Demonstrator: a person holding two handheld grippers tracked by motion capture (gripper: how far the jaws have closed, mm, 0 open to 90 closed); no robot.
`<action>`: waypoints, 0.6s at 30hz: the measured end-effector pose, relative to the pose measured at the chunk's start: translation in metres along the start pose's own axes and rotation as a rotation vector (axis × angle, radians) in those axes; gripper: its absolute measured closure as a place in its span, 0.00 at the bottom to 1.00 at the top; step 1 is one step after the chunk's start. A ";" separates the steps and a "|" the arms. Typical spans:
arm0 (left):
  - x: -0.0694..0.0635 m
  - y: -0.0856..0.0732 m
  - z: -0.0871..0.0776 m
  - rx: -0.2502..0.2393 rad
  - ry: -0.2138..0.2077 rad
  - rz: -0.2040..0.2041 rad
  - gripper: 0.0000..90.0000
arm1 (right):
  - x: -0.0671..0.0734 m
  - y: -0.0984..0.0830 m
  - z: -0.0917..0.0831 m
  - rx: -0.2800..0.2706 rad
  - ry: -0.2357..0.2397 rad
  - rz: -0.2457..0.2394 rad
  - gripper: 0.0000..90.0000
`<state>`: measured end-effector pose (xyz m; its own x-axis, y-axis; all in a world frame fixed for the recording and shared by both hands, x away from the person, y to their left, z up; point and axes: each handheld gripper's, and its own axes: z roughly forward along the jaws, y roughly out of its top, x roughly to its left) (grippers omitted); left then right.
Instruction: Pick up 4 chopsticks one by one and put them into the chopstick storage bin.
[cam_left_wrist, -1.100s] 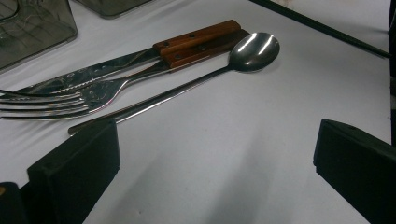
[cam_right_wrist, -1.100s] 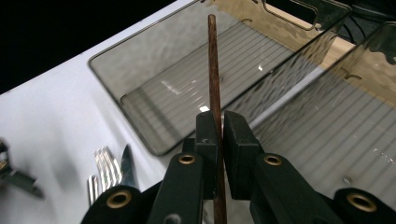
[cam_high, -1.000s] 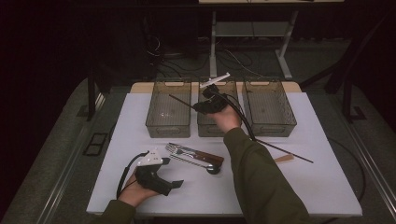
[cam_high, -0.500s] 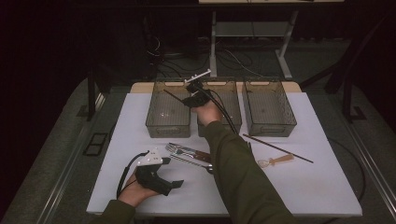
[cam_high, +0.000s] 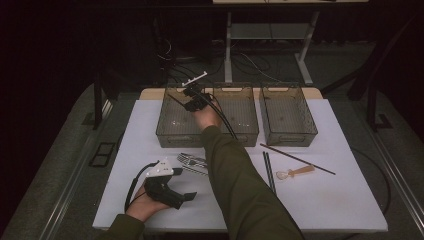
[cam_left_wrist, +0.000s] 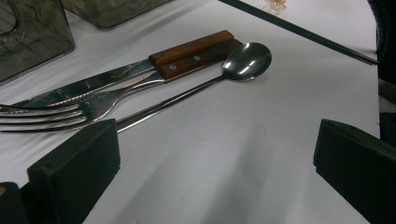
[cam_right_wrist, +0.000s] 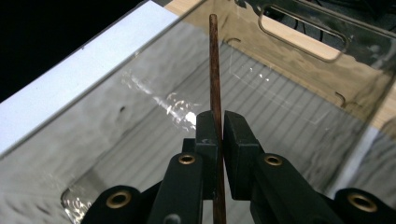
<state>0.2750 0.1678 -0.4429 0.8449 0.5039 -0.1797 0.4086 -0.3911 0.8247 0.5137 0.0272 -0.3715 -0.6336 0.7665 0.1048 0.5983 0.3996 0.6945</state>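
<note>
I held the right claw (cam_right_wrist: 219, 126) clamped on a chopstick (cam_right_wrist: 214, 60) above the left bin (cam_high: 172, 131) for sorting, while the left claw (cam_left_wrist: 210, 154) rested wide on the tabletop (cam_high: 320, 200).

- The chopstick (cam_right_wrist: 215, 60) in the right tongs (cam_right_wrist: 219, 128) looks like dark brown wood, smooth and dull.
- Left bin (cam_high: 176, 131): clear smoky plastic, glossy, with a ribbed floor.
- Just before that bin, the knife (cam_left_wrist: 140, 70) and fork (cam_left_wrist: 56, 114) have polished metal and riveted wooden handles; the spoon (cam_left_wrist: 246, 60) is mirror-bright metal.
- Counter (cam_high: 150, 115): matt white.
- Left tongs (cam_high: 187, 196): matt black pads.
</note>
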 end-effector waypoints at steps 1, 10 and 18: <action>0.000 0.000 0.000 0.001 0.001 0.001 0.00 | 0.002 0.001 0.001 0.001 -0.003 0.002 0.94; 0.001 0.001 -0.001 -0.004 0.003 0.003 0.00 | 0.006 0.003 0.000 -0.031 -0.035 -0.006 0.69; 0.001 0.000 -0.001 0.000 0.004 0.002 0.00 | -0.003 -0.004 -0.026 -0.038 0.075 -0.009 0.56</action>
<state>0.2758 0.1685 -0.4424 0.8444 0.5061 -0.1754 0.4066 -0.3923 0.8251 0.5005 0.0096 -0.3563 -0.6744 0.7229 0.1505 0.5747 0.3858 0.7217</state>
